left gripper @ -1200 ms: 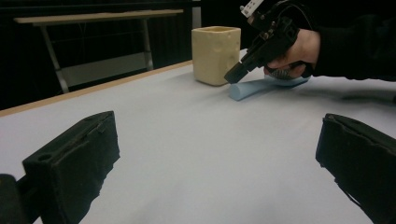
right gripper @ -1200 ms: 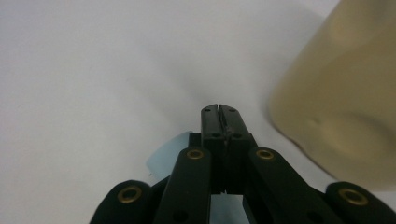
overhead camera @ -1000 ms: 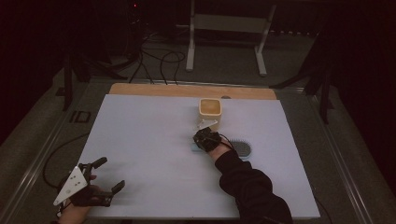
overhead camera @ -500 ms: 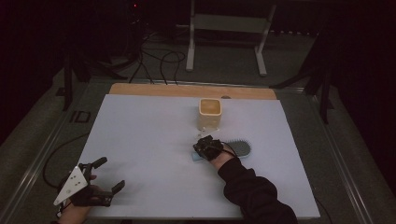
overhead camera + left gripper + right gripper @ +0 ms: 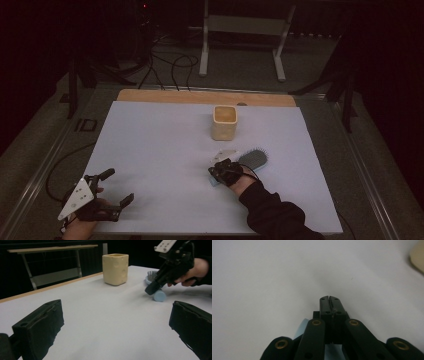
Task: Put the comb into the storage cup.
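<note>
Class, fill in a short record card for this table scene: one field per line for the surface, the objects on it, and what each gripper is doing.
Surface: white sheet on the table
Container: cream square cup, upright
Tool: blue hairbrush, lying flat, bristles up
Right gripper: jaws shut, over the brush's handle; whether it touches is unclear
Left gripper: jaws open, nothing between them, near the sheet's front left corner

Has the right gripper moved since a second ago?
Yes. The right gripper has pulled back from the yellow cup toward the table's near edge, jaws shut, above the hairbrush handle.

Open sheet [image 5: 155, 150] left of cup [image 5: 224, 122]; hairbrush [image 5: 253, 158] blocks right-centre.
</note>
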Available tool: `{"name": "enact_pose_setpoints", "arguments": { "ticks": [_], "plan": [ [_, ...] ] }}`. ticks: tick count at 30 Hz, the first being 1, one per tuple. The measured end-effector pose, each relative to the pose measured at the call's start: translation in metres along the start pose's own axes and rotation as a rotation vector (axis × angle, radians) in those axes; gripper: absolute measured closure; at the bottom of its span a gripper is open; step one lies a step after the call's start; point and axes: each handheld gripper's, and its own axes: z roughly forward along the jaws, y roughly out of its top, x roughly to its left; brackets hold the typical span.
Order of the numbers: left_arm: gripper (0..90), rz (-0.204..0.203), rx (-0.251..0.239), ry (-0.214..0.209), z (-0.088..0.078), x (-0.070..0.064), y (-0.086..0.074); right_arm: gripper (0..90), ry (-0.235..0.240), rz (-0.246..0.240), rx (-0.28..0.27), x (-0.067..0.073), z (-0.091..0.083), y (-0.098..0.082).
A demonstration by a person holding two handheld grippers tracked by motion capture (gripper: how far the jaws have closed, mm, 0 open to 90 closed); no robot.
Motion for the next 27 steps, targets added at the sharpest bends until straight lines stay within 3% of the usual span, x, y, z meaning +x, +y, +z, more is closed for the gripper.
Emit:
{"name": "enact_pose_setpoints", "arguments": {
  "ticks": [11,19,27],
  "plan": [
    [0.0,0.001,-0.001,0.001,-0.001,0.000,0.000,90.0,0.036,-0.009,0.009,0.010,-0.026,-0.026],
    [0.0,0.008,0.003,0.002,0.000,-0.001,0.001,90.0,0.026,-0.002,0.023,0.013,-0.053,-0.052],
    [0.0,0.009,0.005,0.000,0.001,-0.002,0.001,90.0,-0.005,0.025,0.044,0.003,-0.077,-0.075]
  ]
}}
